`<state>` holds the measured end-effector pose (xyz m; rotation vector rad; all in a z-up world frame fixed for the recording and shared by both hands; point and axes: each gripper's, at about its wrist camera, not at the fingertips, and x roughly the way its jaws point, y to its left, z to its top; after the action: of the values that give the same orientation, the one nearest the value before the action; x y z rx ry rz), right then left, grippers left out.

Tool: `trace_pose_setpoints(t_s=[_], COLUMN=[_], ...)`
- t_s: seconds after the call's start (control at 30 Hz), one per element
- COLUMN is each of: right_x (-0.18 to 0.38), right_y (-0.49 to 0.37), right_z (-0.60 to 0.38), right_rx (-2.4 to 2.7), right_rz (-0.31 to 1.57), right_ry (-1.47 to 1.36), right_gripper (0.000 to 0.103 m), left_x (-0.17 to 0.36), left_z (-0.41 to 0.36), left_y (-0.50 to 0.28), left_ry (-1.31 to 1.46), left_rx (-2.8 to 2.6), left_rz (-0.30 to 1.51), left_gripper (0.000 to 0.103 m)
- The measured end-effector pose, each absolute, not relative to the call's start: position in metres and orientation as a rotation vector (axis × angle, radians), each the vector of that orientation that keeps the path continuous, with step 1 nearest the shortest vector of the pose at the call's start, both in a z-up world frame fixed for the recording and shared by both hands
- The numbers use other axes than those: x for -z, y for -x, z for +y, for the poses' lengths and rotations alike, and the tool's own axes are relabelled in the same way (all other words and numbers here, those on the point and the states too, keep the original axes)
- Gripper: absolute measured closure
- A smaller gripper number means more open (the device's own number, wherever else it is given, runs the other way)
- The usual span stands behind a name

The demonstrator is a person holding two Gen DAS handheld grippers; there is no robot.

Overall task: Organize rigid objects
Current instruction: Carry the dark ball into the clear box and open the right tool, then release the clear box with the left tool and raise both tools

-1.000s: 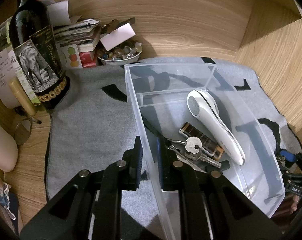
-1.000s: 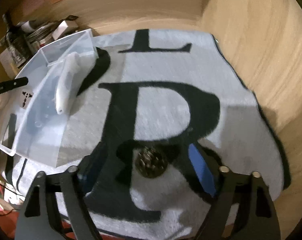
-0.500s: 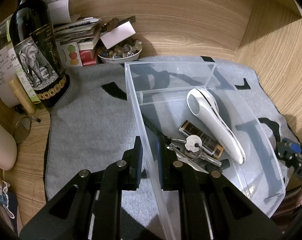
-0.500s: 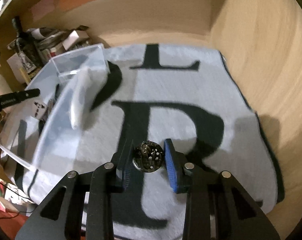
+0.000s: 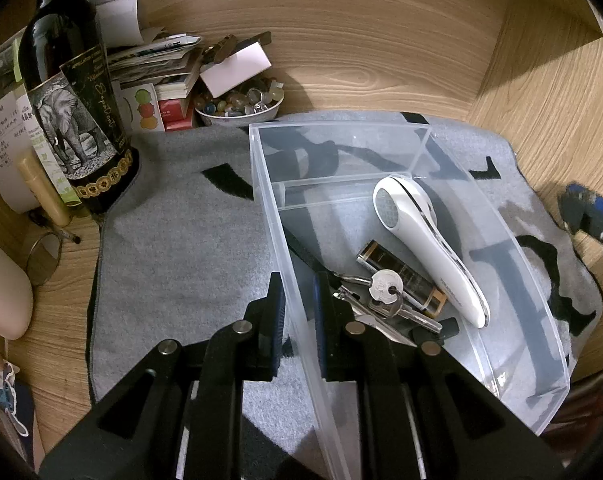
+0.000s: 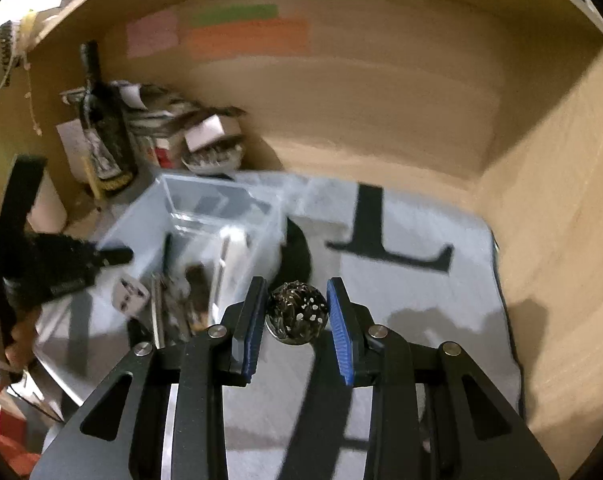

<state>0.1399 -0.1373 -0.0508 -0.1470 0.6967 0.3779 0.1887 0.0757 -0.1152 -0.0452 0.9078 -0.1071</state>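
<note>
A clear plastic bin (image 5: 381, 136) lies tilted on a grey towel (image 5: 181, 240). My left gripper (image 5: 297, 312) is shut on the bin's near wall, one finger outside and one inside. In the bin lie a white handheld device (image 5: 425, 240), keys (image 5: 385, 292) and a dark rectangular lighter (image 5: 405, 276). In the right wrist view my right gripper (image 6: 297, 316) is shut on a dark round metal ornament (image 6: 297, 312), lifted above the towel (image 6: 421, 300). The bin (image 6: 205, 216) sits to its left, with the left gripper (image 6: 61, 264) on it. The right gripper's blue pads (image 5: 589, 208) show at the right edge of the left view.
A dark wine bottle (image 5: 73, 96) with an elephant label stands at the back left, beside stacked papers and boxes (image 5: 157, 68) and a small bowl of beads (image 5: 237, 104). Wooden walls (image 6: 561, 200) close in the back and right. A person's hand (image 6: 5, 344) holds the left gripper.
My right gripper closed on the dark ornament on the towel and lifted it, swinging toward the bin. The left gripper and the bin stayed put.
</note>
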Motion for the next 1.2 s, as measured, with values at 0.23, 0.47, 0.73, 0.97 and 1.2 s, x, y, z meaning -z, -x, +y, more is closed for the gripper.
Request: trace_pose_setpoints(t_s=[0.23,0.47,0.73,0.97,1.2], right_x=[0.046,0.059,0.083,0.092,0.086], right_y=[-0.149,-0.161,-0.172,-0.17,-0.166], right_z=[-0.104,-0.073,-0.055,-0.047,-0.052], right_rx=[-0.464,-0.537,-0.585,-0.615,-0.619], right_rz=[0.683,0.738,0.839,0.884,0.86], right_ry=[0.171,0.2,0.261,0.325,0.302], right_gripper=[0.075,0.075,0.075,0.075,0.064], left_x=[0.115,0.117,0.118,0.118,0.118], left_z=[0.076,0.078,0.078,0.078,0.081], left_y=[-0.188,-0.188,-0.188,-0.188,-0.189], left_ry=[0.046,0.046,0.046,0.049,0.069], left_rx=[0.107,0.11,0.11,0.109,0.112], left_rz=[0.908,0.911,0.912,0.915,0.937], left_gripper=[0.091,0.091,0.091,0.091,0.091])
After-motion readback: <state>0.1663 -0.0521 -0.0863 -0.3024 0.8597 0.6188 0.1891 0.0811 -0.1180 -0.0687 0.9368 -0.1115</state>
